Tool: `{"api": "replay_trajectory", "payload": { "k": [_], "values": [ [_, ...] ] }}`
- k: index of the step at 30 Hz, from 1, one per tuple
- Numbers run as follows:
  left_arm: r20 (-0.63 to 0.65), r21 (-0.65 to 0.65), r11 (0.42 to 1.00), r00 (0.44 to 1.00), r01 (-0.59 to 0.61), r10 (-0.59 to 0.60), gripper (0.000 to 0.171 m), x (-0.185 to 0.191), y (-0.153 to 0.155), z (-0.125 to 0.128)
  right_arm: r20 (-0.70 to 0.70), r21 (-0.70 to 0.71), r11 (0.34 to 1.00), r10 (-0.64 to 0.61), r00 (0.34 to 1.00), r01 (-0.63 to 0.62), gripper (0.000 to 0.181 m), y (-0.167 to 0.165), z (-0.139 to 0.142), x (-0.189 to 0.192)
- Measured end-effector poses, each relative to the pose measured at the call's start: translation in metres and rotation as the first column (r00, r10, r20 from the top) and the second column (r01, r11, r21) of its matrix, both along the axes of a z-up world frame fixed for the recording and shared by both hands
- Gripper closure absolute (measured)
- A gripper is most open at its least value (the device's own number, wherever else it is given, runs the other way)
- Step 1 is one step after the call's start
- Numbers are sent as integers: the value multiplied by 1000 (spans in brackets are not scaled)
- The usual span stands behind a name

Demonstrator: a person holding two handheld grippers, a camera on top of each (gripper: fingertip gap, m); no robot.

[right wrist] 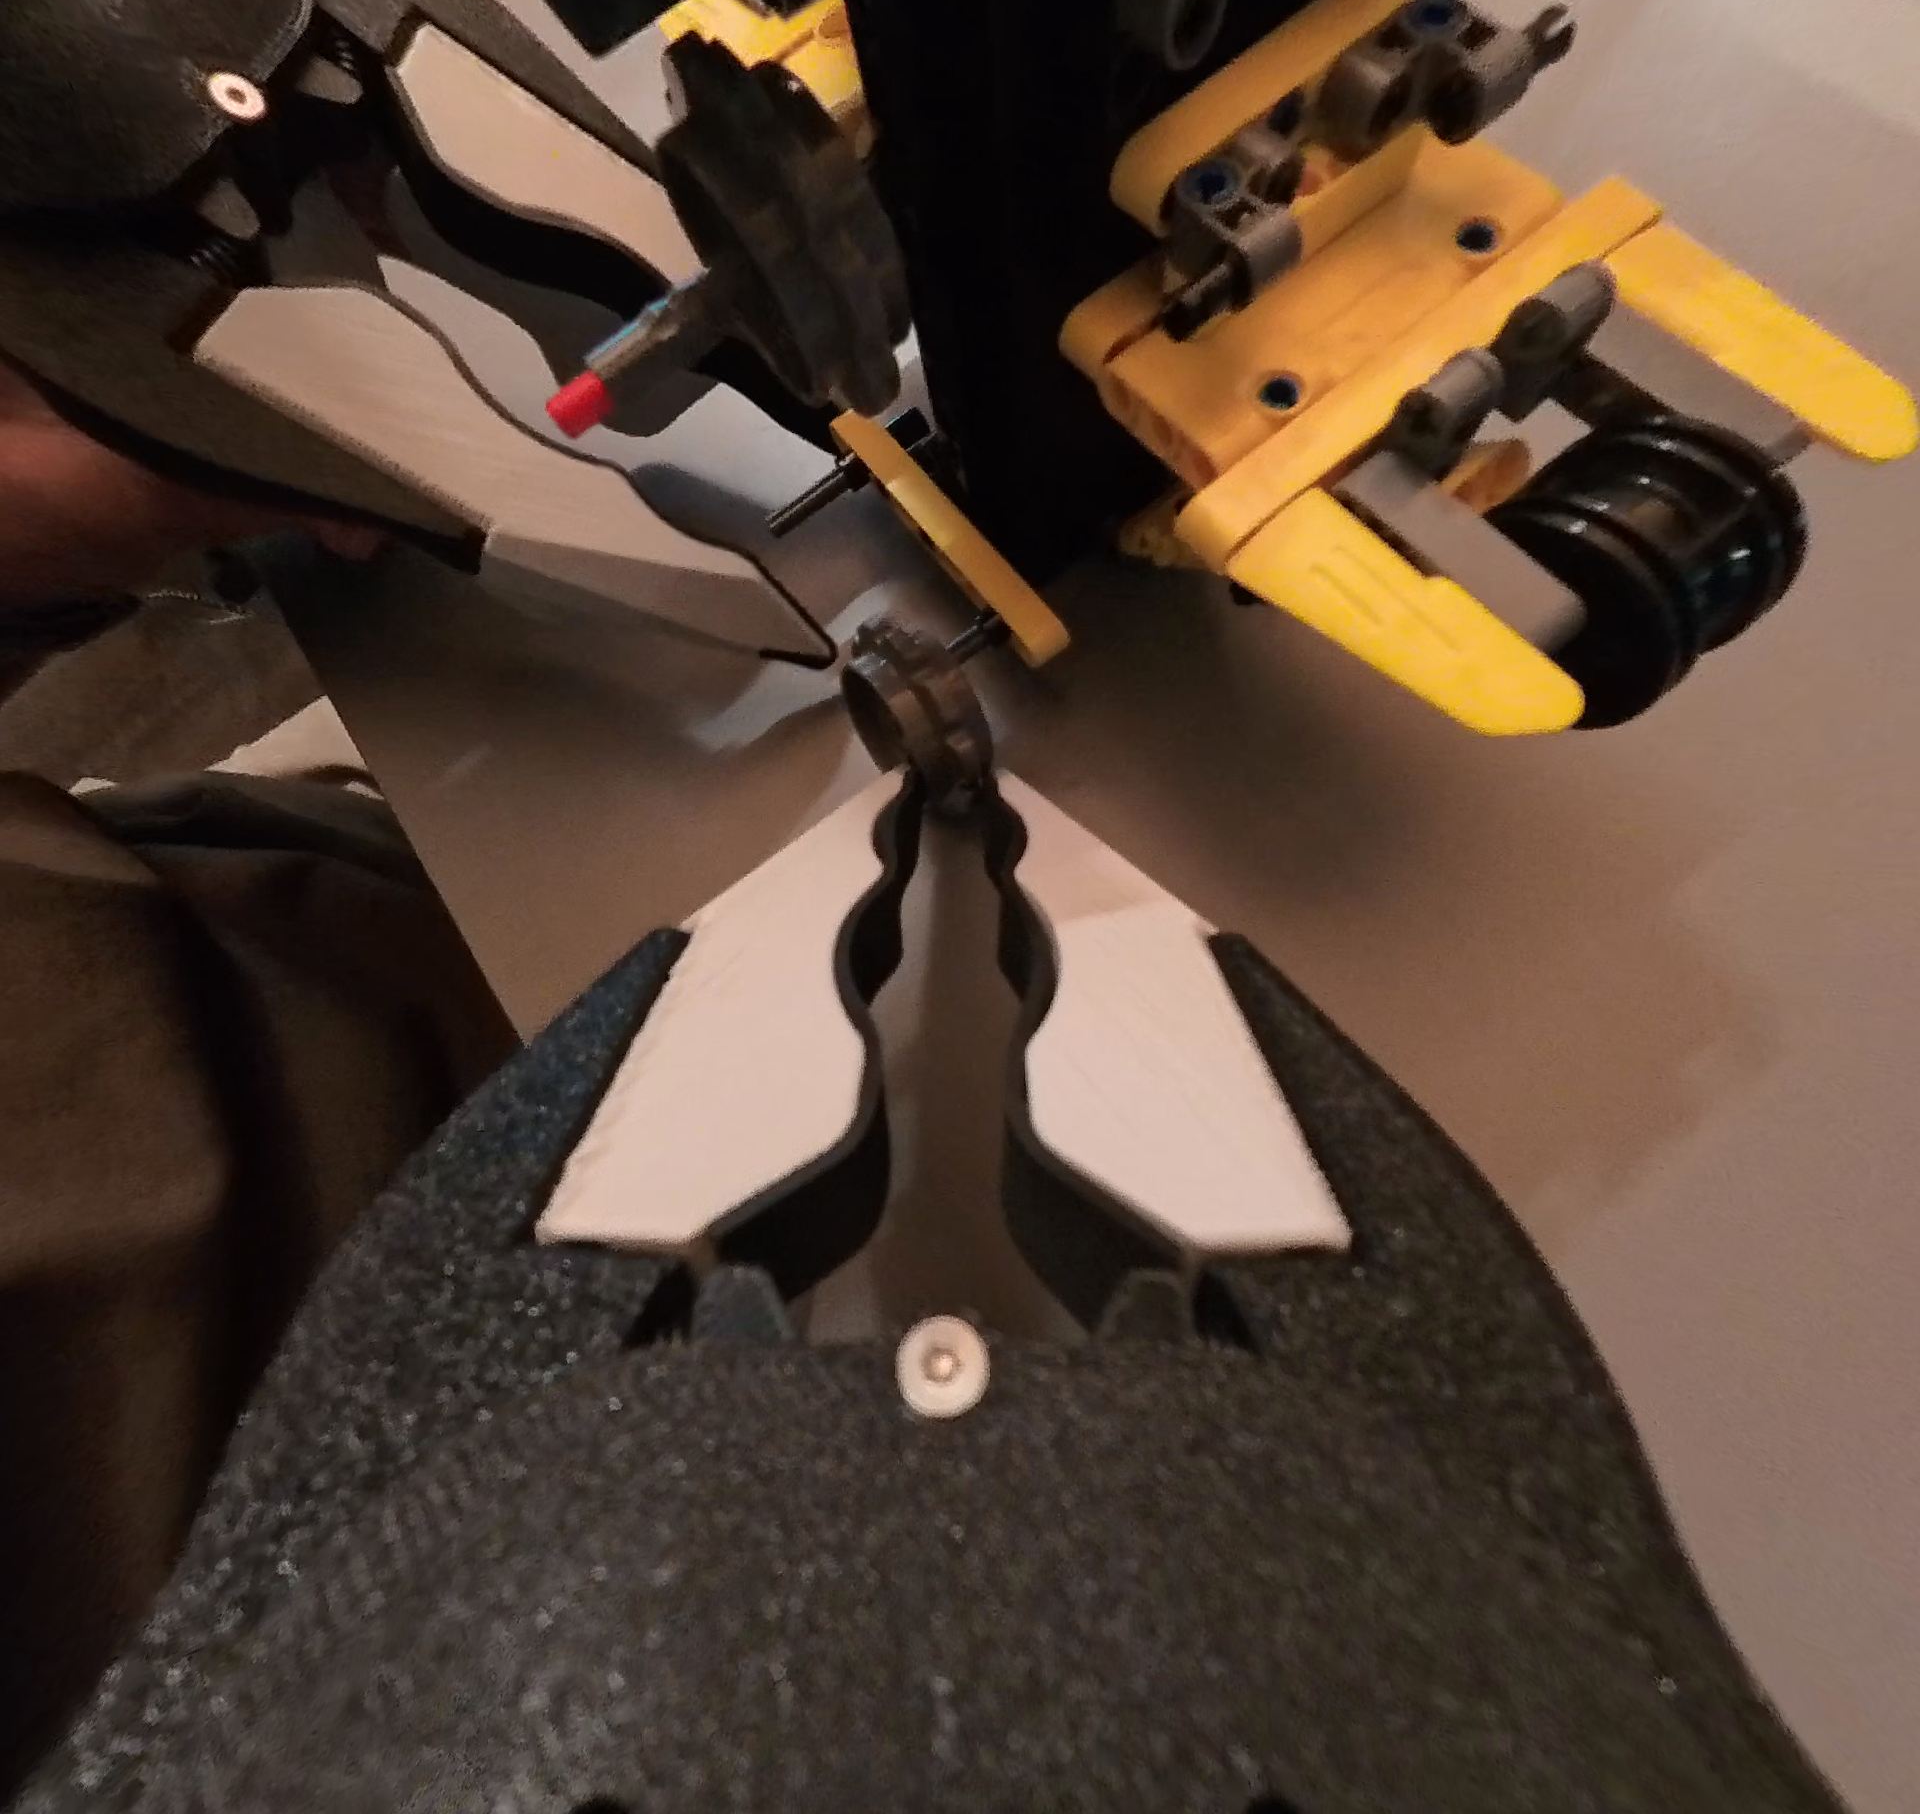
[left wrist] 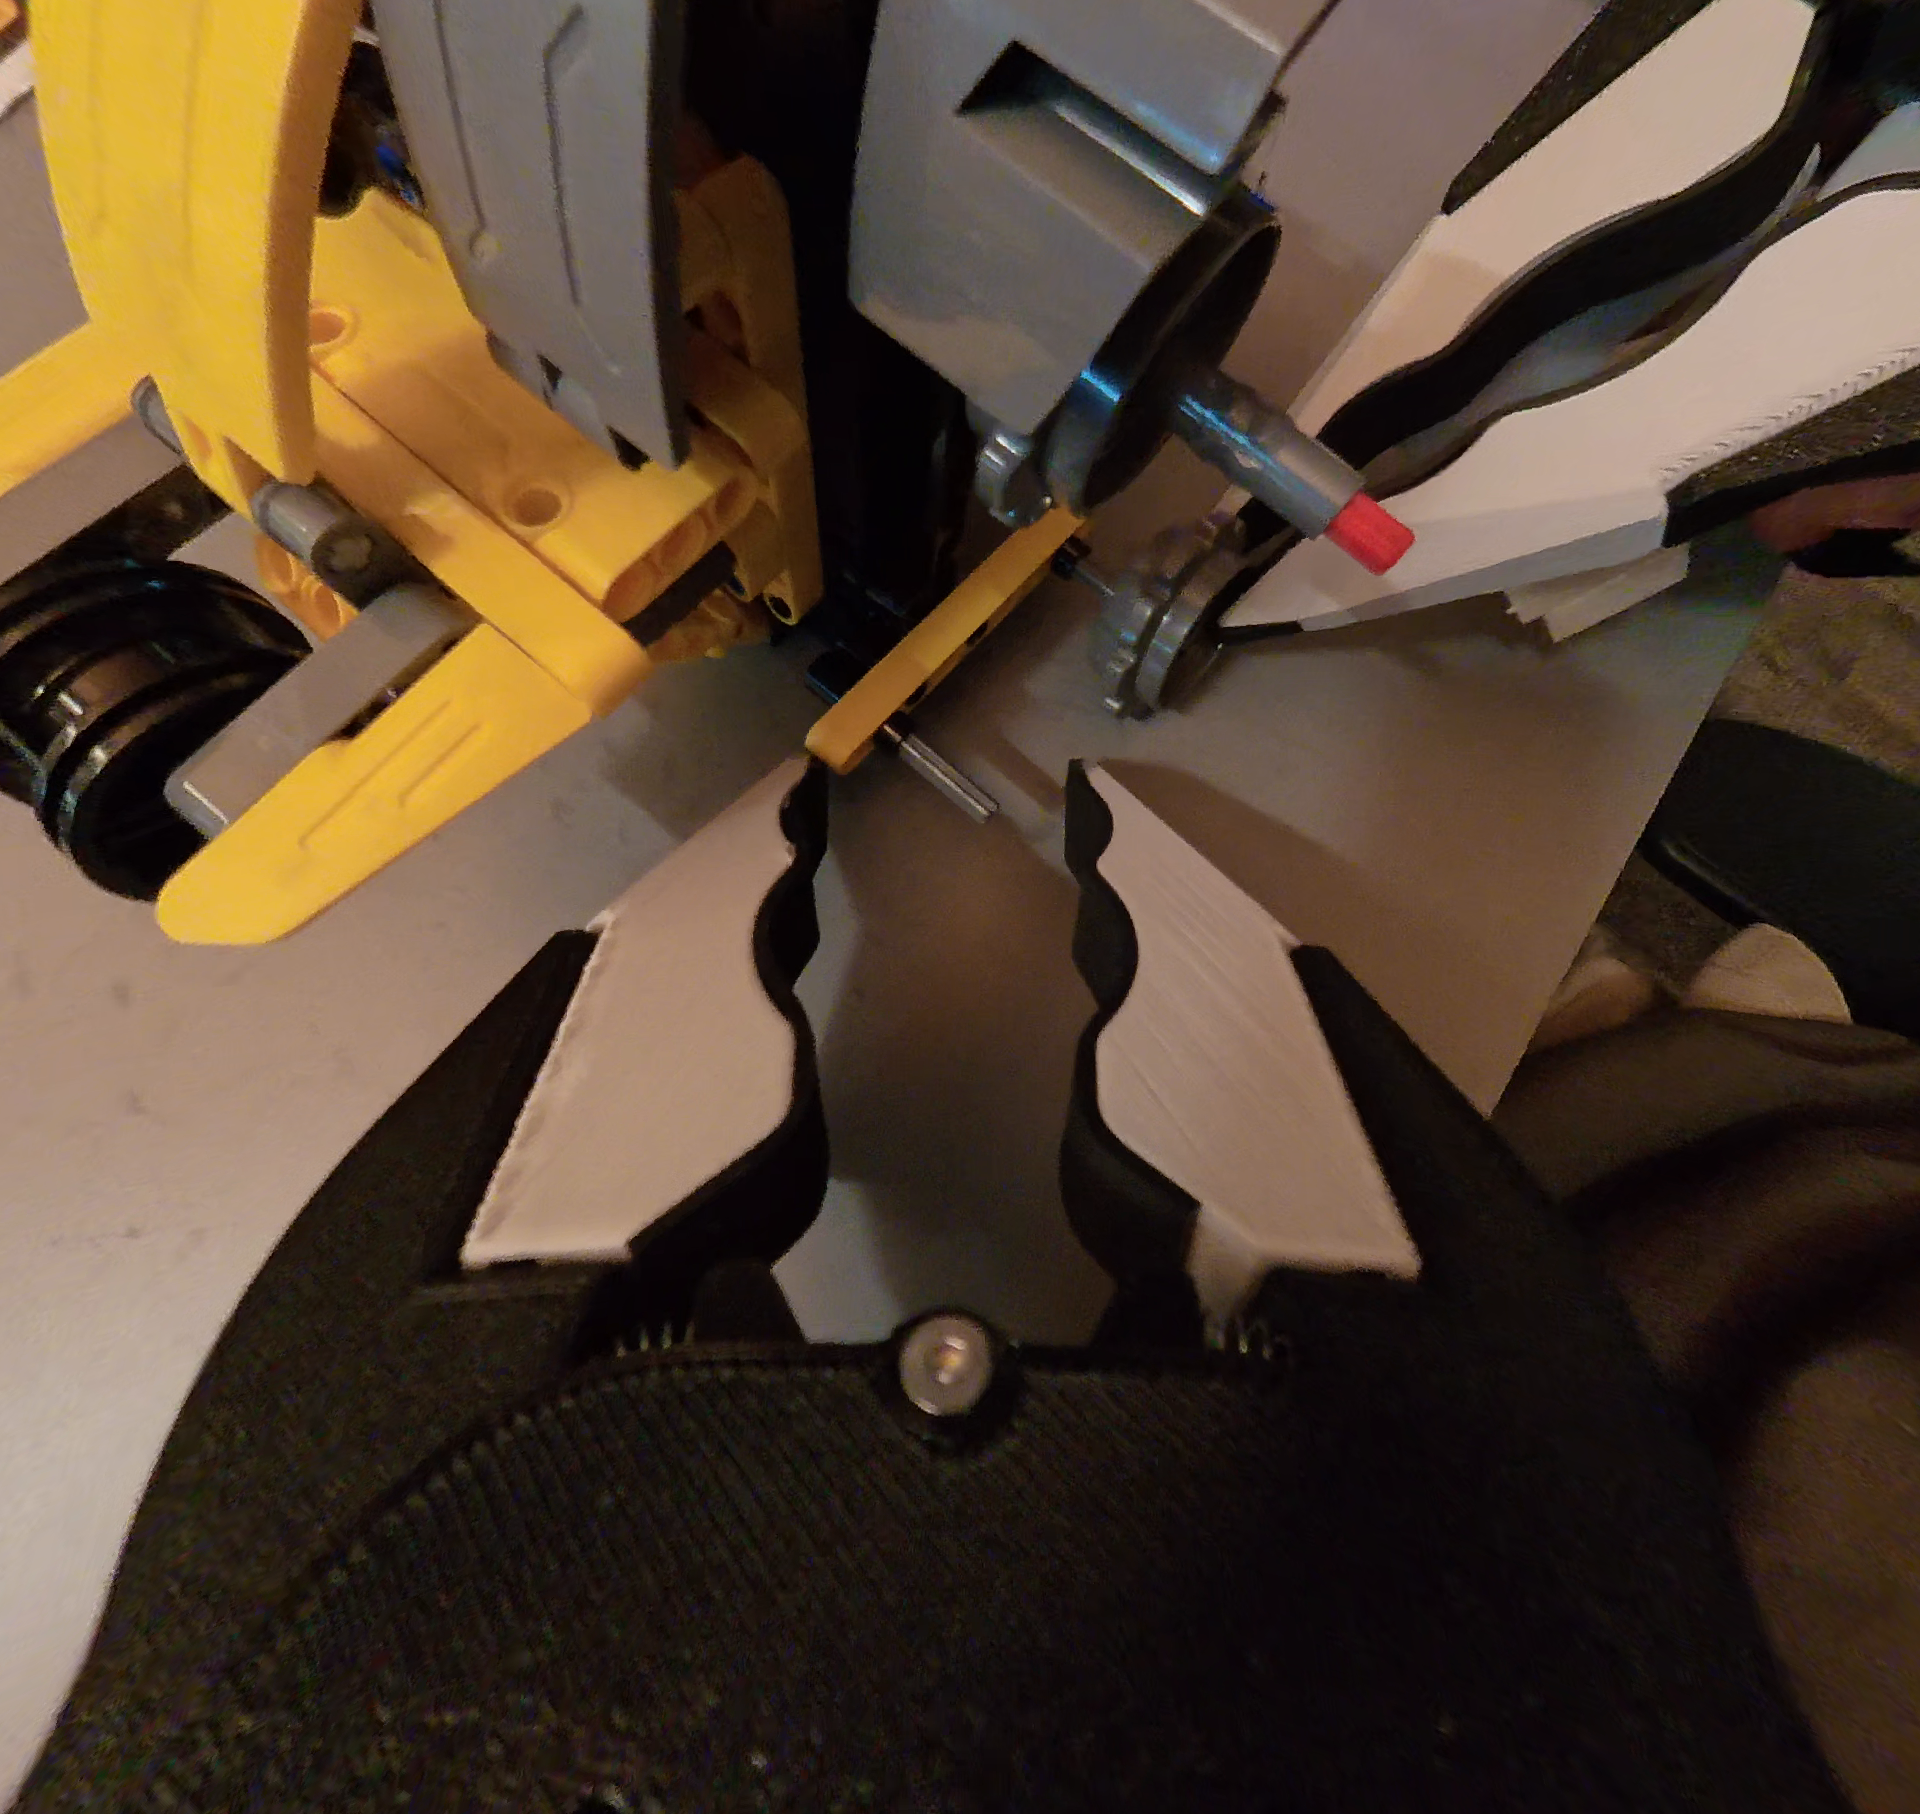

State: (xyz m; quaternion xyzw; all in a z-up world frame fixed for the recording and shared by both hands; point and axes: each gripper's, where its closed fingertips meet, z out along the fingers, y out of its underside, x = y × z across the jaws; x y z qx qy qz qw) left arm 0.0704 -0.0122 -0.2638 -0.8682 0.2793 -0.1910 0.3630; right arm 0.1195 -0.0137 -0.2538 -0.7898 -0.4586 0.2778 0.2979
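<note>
- Grey tabletop (left wrist: 312,1089), dimly lit, is seen under everything; a dark garment is visible beyond its near edge.
- The right claw (right wrist: 951,806) is pressed together on a small grey toothed ring (right wrist: 914,715), which is pinched at its lower rim and held just above the tabletop.
- The ring is held just beside the tip of a thin dark pin (right wrist: 982,637) that sticks out of a flat yellow strip (right wrist: 956,538). Whether the pin has entered the ring's hole cannot be told, so the ring is judged not yet seated.
- The left claw (left wrist: 945,788) is spread and nothing is held in it. One fingertip is placed close against the near end of the yellow strip, and a short metal axle (left wrist: 940,777) lies between the tips.
- Behind the strip a yellow and grey brick-built model (left wrist: 582,310) is stood on the tabletop, largely assembled.
- A grey rod with a red tip (left wrist: 1299,476) projects from its side, above the ring.
- A black wheel (left wrist: 125,715) is mounted at the model's far left.
</note>
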Motion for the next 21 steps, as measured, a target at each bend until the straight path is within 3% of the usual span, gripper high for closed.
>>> {"api": "replay_trajectory", "payload": {
  "k": [9,21],
  "values": [
    [6,-15,1000,1000,-3,3,128,0,0,-1,-79,-27,999,25,997,-27,171,-2,10,-4],
    [-5,-16,1000,1000,-5,5,130,-1,0,-3,-29,-27,999,43,999,-44,170,-2,7,-3]
  ]
}}
